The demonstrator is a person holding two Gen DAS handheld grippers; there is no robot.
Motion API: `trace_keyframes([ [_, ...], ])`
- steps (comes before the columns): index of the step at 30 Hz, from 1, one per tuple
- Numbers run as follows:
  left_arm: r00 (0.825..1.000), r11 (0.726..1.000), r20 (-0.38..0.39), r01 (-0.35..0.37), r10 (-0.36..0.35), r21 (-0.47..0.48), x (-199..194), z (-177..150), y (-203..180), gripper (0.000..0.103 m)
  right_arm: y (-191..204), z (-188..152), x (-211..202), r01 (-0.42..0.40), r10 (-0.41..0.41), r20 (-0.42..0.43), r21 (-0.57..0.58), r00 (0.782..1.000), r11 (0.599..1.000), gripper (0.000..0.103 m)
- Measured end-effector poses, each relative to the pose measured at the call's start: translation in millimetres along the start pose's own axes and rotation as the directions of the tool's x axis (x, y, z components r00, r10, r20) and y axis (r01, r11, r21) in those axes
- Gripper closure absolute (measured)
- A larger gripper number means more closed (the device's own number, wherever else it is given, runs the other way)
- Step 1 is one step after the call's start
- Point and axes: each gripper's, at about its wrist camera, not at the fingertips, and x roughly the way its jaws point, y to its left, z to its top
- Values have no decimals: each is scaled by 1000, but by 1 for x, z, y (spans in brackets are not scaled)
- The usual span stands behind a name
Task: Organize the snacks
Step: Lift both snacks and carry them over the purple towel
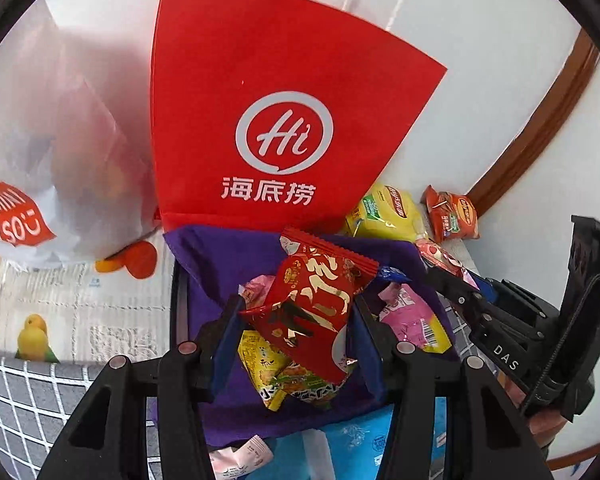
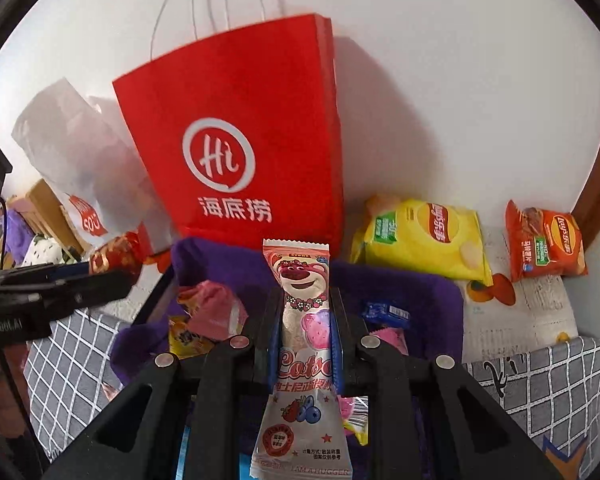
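Purple fabric lines the storage bin (image 1: 228,256) in front of both grippers, and loose snacks lie inside it: a yellow packet (image 1: 256,356), a pink wrapper (image 1: 408,312) and a small blue packet (image 2: 384,312). The left gripper (image 1: 296,320) is clamped on a red snack packet with gold lettering (image 1: 320,300), which sits tilted between its blue-padded fingers (image 1: 228,332) above the bin. The right gripper (image 2: 306,328) has its jaws pressed tight on a narrow Lotso bear candy pack (image 2: 300,320), held lengthwise so the top end sticks out past the fingertips over the bin's purple lining (image 2: 420,292).

Behind the bin, a red Haidilao paper bag (image 1: 268,100) stands against the white wall. To its left sits a white Miniso bag (image 1: 40,184). To its right lie 2 Lay's chip bags, a yellow one (image 2: 424,236) just beside the red bag and an orange one (image 2: 544,240) farther right, both on a printed mat (image 2: 532,300). Grey checked cloth (image 2: 72,360) covers the surface near the bin.
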Motion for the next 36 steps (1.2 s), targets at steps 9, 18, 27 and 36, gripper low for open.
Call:
trace_keyframes([
  [9, 999, 999, -39, 32, -33, -8, 9, -1, 1, 53, -8, 1, -1, 68, -68, -11, -12, 998, 998, 82],
  [18, 999, 999, -25, 33, -34, -28, 2, 1, 5, 53, -1, -3, 14, 60, -63, -86, -40, 994, 997, 82],
  [27, 999, 999, -30, 33, -34, -21, 3, 0, 4, 53, 2, -10, 32, 83, -93, -147, -73, 985, 994, 81],
  [36, 999, 1000, -37, 28, -28, -4, 7, -1, 0, 53, -4, -16, 48, 102, -114, -205, -70, 972, 992, 81],
])
